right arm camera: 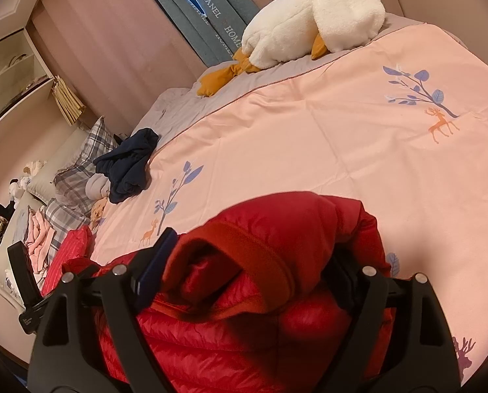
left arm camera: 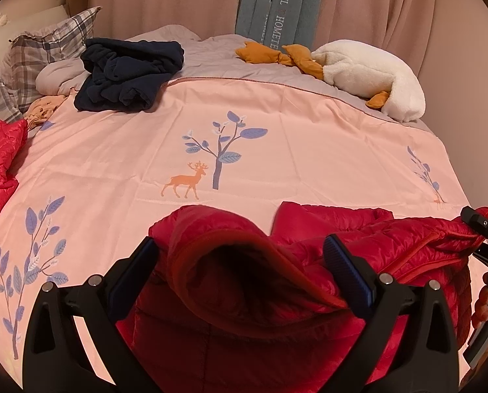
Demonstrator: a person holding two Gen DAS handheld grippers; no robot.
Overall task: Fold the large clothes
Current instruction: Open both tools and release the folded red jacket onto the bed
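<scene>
Left wrist: left gripper [left arm camera: 244, 262] spread wide about the jacket [left arm camera: 358, 239] edge, not pinching; right gripper [right arm camera: 253, 268] likewise; jacket's long axis runs toward 3 o'clock on the bed [left arm camera: 276, 131].

red jacket [left arm camera: 358, 245]: quilted puffer cloth, slight sheen; matt orange-red trim band
bedspread [left arm camera: 276, 150]: smooth pink woven cloth, matt, printed
dark garment [left arm camera: 129, 72]: navy fleece, soft matt
plush goose [left arm camera: 371, 75]: white fuzzy pile
left gripper [left arm camera: 244, 268]: matt black plastic, ribbed blue pads, shiny metal screws
pillows [left arm camera: 47, 49]: plaid cloth
</scene>
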